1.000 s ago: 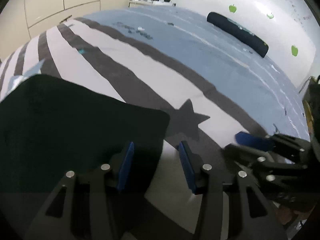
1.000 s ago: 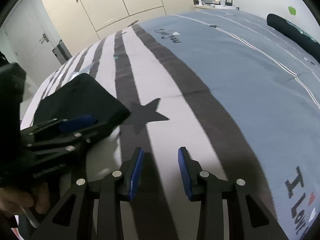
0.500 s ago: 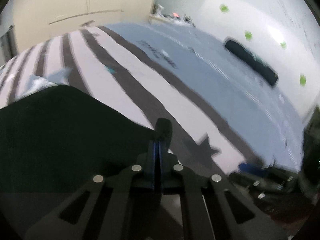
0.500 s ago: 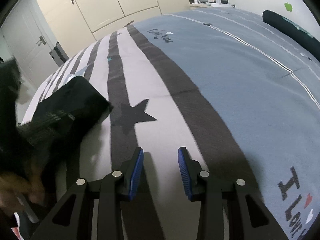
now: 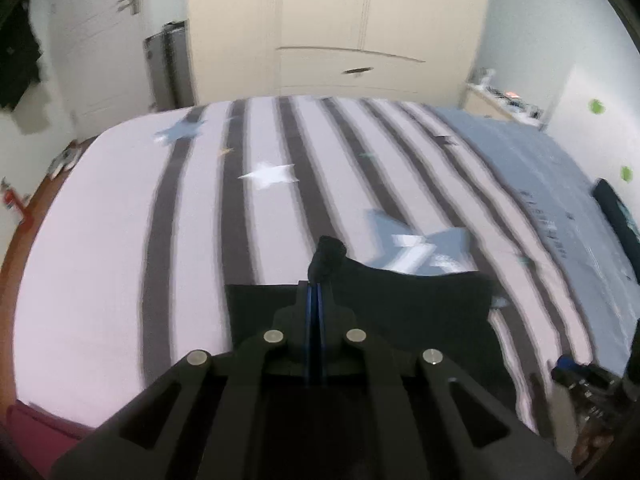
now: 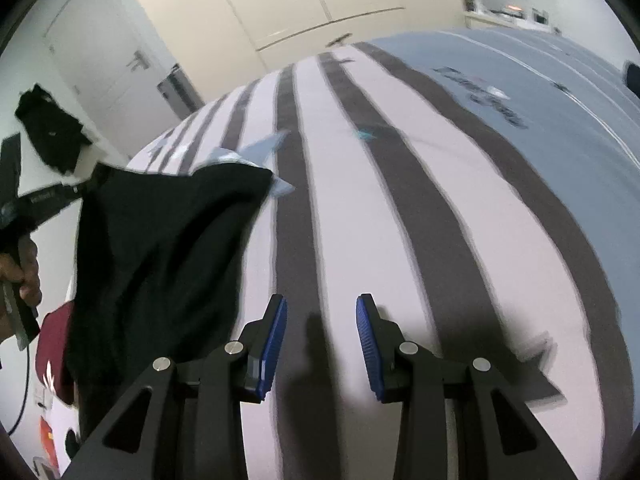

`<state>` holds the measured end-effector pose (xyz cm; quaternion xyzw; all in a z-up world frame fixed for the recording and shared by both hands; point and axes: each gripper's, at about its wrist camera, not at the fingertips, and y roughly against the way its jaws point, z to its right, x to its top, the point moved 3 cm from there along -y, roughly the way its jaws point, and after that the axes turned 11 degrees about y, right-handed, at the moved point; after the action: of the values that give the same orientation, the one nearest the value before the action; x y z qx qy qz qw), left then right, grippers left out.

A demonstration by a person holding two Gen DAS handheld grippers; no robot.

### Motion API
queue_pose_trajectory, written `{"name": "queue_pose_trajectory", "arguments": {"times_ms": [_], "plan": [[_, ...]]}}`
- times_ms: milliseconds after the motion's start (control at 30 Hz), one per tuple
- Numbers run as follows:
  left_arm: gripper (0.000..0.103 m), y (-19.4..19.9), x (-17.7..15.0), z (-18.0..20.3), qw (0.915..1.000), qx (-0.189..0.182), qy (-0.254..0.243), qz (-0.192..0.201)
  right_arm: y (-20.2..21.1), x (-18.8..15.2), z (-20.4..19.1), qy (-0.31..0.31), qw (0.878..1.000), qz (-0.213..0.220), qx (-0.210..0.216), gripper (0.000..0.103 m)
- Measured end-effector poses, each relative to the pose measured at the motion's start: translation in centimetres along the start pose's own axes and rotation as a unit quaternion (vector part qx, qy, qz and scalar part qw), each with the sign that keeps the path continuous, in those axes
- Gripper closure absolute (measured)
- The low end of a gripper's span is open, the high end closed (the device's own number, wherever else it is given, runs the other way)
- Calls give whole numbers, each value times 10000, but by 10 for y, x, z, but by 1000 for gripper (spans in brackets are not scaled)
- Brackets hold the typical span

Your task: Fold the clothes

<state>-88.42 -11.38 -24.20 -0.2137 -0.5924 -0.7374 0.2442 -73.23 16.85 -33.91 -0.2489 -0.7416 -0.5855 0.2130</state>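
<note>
A black garment (image 5: 400,304) hangs from my left gripper (image 5: 317,284), which is shut on one bunched corner of it; a knot of cloth sticks out past the fingertips. In the right wrist view the same garment (image 6: 160,260) droops at the left, lifted off the striped bed sheet (image 6: 400,220), with the left gripper (image 6: 94,178) pinching its top corner and a hand (image 6: 24,272) behind it. My right gripper (image 6: 322,344) hovers low over the sheet, open, with nothing between its blue pads (image 6: 276,344). It also shows blurred at the left wrist view's lower right, right gripper (image 5: 580,376).
The bed sheet (image 5: 120,240) has grey and white stripes with stars, and a blue part on the right. A maroon cloth (image 6: 56,344) lies at the bed's near left edge. A black bolster (image 5: 616,216) lies far right. Cream wardrobe doors (image 5: 360,20) stand beyond the bed.
My left gripper shut on the black garment's corner, then lifted it off the bed and swung left. The right gripper shifted across the sheet, its jaws unchanged.
</note>
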Motion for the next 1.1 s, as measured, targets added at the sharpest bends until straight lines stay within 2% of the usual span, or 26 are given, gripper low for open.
{"name": "queue_pose_trajectory", "arguments": {"times_ms": [167,333,533,700,800,833,867,900,1033,1100], "plan": [[101,-29,-10,-31,9990,82,330,-305,-51,40,-22,100,9993,-156,317,70],[101,-31,-17,-42,9983,45,533,-229,-90,63,-27,76,9985,-348,421,70],[101,-39,-18,-63,9970,245,639,-350,-110,83,-44,227,9977,-332,541,70],[101,-53,-26,-67,9958,245,730,-491,-128,103,-51,70,9970,-363,674,70],[101,-55,-26,-64,9959,155,751,-478,-141,113,-50,86,9974,-463,539,71],[101,-54,-26,-64,9961,119,745,-451,-145,116,-49,94,9976,-485,478,72],[101,-52,-26,-63,9965,75,727,-412,-144,119,-48,105,9981,-452,410,88],[101,-50,-26,-63,9969,22,699,-367,-144,122,-47,117,9985,-410,341,98],[101,-40,-21,-63,9980,-84,595,-204,-141,133,-52,394,9985,-344,164,98],[101,-36,-17,-64,9981,-123,591,-126,-140,138,-52,422,9983,-353,213,99]]}}
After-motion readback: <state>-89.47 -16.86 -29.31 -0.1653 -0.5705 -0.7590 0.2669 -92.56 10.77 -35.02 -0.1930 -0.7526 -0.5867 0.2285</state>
